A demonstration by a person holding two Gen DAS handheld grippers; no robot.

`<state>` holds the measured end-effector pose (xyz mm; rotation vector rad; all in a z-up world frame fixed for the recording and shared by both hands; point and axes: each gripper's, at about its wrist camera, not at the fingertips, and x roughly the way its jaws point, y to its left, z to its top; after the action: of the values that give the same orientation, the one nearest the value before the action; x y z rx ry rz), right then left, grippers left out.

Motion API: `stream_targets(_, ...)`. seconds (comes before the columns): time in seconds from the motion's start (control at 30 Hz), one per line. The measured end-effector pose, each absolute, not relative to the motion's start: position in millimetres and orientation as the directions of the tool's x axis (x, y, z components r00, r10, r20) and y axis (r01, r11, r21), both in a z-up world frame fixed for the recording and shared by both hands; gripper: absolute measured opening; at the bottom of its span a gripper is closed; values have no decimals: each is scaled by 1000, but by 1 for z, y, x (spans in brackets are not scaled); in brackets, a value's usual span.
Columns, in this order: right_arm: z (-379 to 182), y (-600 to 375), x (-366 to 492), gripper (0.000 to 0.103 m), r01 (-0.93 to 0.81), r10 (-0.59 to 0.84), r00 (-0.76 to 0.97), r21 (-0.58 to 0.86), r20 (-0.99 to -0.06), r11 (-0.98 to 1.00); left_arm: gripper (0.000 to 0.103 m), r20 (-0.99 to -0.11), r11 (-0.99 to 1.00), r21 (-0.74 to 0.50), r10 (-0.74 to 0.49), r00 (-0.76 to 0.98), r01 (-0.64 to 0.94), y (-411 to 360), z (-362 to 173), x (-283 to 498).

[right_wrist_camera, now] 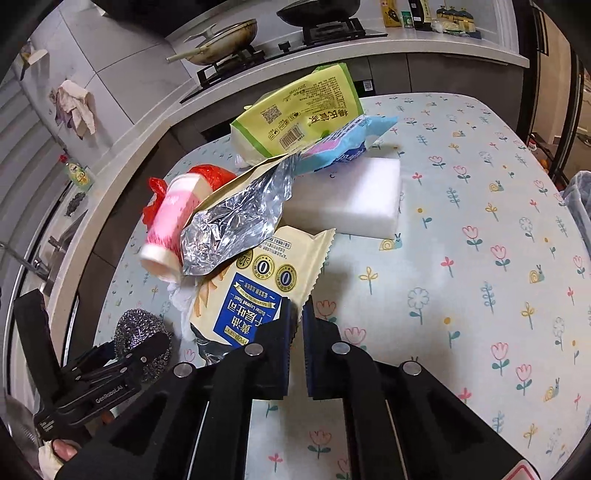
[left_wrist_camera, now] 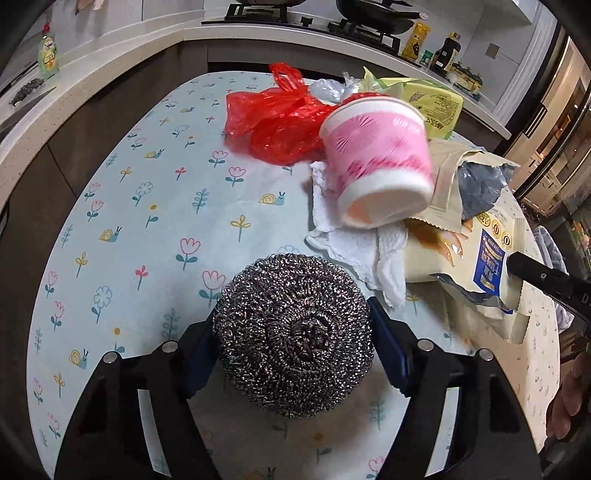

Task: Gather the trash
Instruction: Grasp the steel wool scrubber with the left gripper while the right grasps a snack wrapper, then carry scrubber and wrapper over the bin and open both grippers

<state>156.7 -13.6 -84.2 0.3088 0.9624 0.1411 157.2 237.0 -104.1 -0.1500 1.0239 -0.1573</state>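
Note:
My left gripper (left_wrist_camera: 293,332) is shut on a steel wool scrubber (left_wrist_camera: 293,334), held just above the flowered tablecloth (left_wrist_camera: 155,206); it also shows in the right wrist view (right_wrist_camera: 138,334). My right gripper (right_wrist_camera: 297,314) is shut on the edge of a cream and blue toast wrapper (right_wrist_camera: 258,291), which also shows in the left wrist view (left_wrist_camera: 484,266). The trash pile holds a pink and white cup (left_wrist_camera: 380,158) on its side, a red plastic bag (left_wrist_camera: 280,122), white tissue (left_wrist_camera: 358,247), a foil-lined pouch (right_wrist_camera: 236,221) and a yellow-green packet (right_wrist_camera: 295,114).
A white sponge block (right_wrist_camera: 351,199) and a light blue packet (right_wrist_camera: 347,144) lie behind the pile. A kitchen counter with a stove (right_wrist_camera: 295,33), pans and bottles runs along the far side. A green dish soap bottle (left_wrist_camera: 48,55) stands at the left.

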Motion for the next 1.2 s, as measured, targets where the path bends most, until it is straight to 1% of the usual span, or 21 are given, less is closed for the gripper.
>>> stream_targets(0.3,-41,-57,119,2,57,216,667,338,-713,940,69,-801,964,-226,-265,538,139,201,-70,131)
stream_targets(0.63,4,-106,89,2,113,123,769,322,-627,940,69,-767,943,-228,-328,552,242,148,-41,113)
stream_targets(0.9,23,-156,72,2,191,37,816,329,-577,925,69,-743,915,-212,-379,552,343,93,-17,109)
stream_targets(1.2,32,-218,47,2,289,-65,836,335,-545,897,69,-722,870,-192,-439,534,455,19,1,112)
